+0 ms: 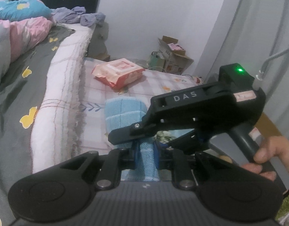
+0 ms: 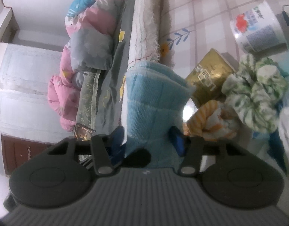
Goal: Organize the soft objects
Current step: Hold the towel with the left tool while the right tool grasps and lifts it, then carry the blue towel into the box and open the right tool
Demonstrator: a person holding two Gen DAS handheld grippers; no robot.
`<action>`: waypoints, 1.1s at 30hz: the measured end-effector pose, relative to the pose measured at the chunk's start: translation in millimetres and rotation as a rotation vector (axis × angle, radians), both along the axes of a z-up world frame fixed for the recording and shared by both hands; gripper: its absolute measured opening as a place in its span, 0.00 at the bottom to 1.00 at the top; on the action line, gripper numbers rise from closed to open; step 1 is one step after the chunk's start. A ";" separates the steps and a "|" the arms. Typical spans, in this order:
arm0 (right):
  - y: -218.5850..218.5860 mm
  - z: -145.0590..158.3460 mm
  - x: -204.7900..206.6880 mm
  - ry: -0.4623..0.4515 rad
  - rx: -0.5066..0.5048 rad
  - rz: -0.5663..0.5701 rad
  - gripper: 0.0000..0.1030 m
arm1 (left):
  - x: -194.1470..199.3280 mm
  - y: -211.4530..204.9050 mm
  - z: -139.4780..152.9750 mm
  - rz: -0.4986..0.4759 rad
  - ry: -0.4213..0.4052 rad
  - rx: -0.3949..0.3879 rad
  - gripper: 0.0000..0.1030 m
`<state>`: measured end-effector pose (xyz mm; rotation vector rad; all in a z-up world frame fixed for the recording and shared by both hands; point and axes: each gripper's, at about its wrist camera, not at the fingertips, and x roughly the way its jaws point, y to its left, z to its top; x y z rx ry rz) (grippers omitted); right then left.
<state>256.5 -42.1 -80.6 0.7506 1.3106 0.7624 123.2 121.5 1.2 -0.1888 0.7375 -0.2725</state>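
Towel pinched between both grippers' jaws.

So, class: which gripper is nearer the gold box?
Right. The right gripper holds the blue towel, gold box just beside it; the left gripper holds the towel too, on the right one's far side.

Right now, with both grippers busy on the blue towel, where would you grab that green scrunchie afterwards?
Take the green scrunchie across one puffy fold of its ring, coming down from above. It lies flat among clutter, with the gold box and the orange-striped cloth close on its left, so a side approach would likely snag them.
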 end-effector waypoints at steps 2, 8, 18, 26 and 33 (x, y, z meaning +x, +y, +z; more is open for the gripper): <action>-4.6 4.0 -3.9 -0.007 0.007 -0.011 0.38 | -3.8 -2.6 1.8 -0.009 -0.003 -0.003 0.16; -19.5 22.7 -17.0 -0.053 0.020 -0.022 0.25 | -15.5 -13.1 14.7 -0.042 -0.032 -0.012 0.19; -64.3 53.1 -33.5 -0.152 -0.012 -0.071 0.18 | -36.1 -30.2 35.7 -0.061 -0.099 -0.006 0.38; -126.2 76.4 -44.6 -0.206 -0.016 -0.157 0.18 | -36.2 -39.9 35.6 -0.051 -0.087 0.013 0.59; -197.2 103.0 -59.2 -0.266 -0.050 -0.260 0.18 | -30.5 -45.0 28.7 -0.033 -0.047 0.008 0.74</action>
